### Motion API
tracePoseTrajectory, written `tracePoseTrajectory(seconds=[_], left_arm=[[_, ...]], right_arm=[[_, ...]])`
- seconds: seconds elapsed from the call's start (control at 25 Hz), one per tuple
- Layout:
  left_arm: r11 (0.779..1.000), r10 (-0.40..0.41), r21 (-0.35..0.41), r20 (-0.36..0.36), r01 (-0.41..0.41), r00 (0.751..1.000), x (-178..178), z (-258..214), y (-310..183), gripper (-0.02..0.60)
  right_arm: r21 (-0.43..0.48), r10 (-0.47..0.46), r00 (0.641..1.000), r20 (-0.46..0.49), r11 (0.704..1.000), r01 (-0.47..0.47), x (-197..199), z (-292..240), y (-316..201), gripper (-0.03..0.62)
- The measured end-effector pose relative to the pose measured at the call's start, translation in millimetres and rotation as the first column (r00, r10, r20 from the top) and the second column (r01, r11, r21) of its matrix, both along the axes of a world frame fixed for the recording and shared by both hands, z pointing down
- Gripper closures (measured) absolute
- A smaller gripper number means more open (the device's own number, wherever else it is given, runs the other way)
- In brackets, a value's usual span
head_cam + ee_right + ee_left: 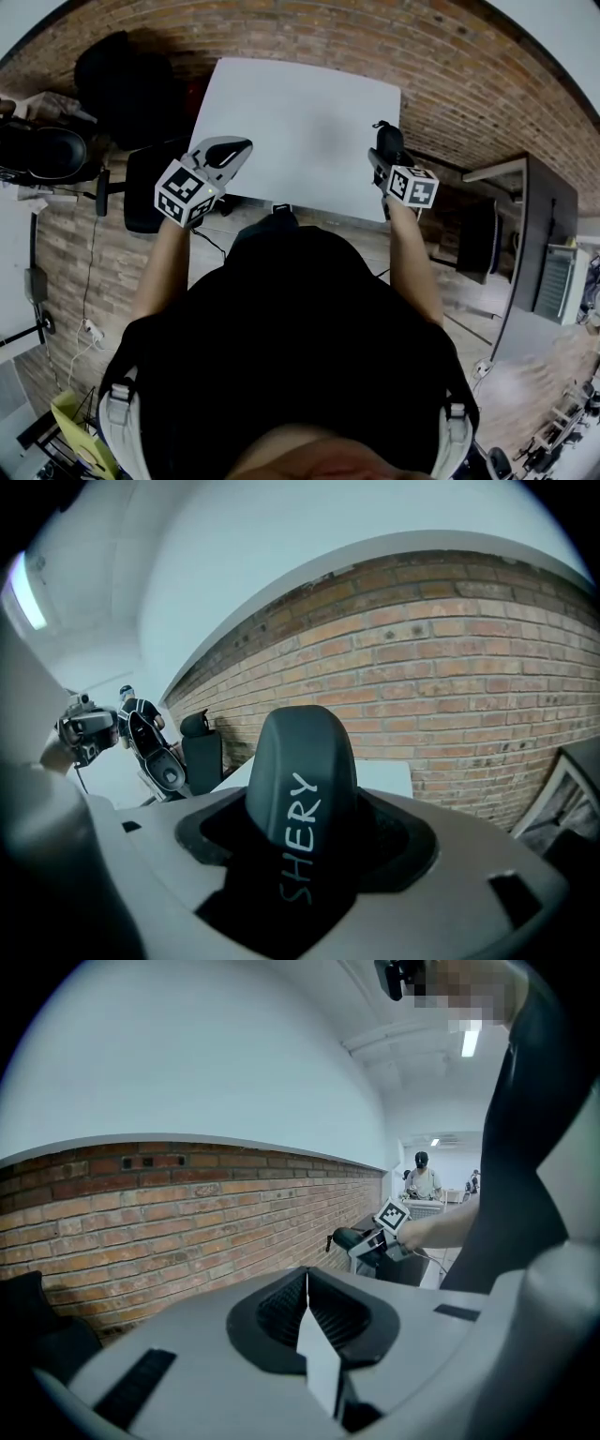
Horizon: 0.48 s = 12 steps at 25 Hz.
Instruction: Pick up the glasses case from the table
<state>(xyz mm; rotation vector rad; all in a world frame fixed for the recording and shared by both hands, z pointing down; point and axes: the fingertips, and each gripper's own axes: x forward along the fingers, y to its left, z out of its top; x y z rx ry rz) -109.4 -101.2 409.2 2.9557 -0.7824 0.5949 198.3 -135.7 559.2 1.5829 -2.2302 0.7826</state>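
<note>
Black glasses case (302,761) sits clamped in right gripper (385,156), up by the white table (300,112)'s right edge, left gripper (307,1316) closed, empty; smooth shell may slip if squeeze eases.

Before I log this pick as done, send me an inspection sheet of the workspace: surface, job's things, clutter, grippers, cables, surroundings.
Surface: white rectangular table, top bare.
Job's things: dark hard-shell glasses case with white lettering, off the table, in the right gripper.
Clutter: nothing seen.
Grippers: right gripper shut on the glasses case; left gripper shut, empty.
Cables: thin black cable on the wooden floor, left of the table.
Surroundings: red brick wall, black chair, a person standing far off.
</note>
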Motion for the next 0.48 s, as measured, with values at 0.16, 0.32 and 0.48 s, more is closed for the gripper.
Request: tracePoseTrajectory(seconds=[0.16,0.32,0.48], left_arm=[[1.0,-0.003,0.014,-0.013,0.003,1.0,-0.9,-5.6,12.8,0.571],[1.0,-0.004,0.007,-0.01,0.004,1.0,-4.0,-3.5,27.5,0.571],[1.0,-0.004,-0.004,-0.009,0.004,1.0,-6.8,0.5,38.8,0.571]], right_arm=[[0.037,0.004,1.0,0.003,0.999,-0.004,-0.2,-16.7,9.1,0.26],[0.056,-0.003,1.0,0.003,0.998,0.003,-4.6,-30.0,20.4,0.26],[0.086,-0.016,1.0,0.01,0.996,0.015,-11.0,-42.7,27.6,0.26]])
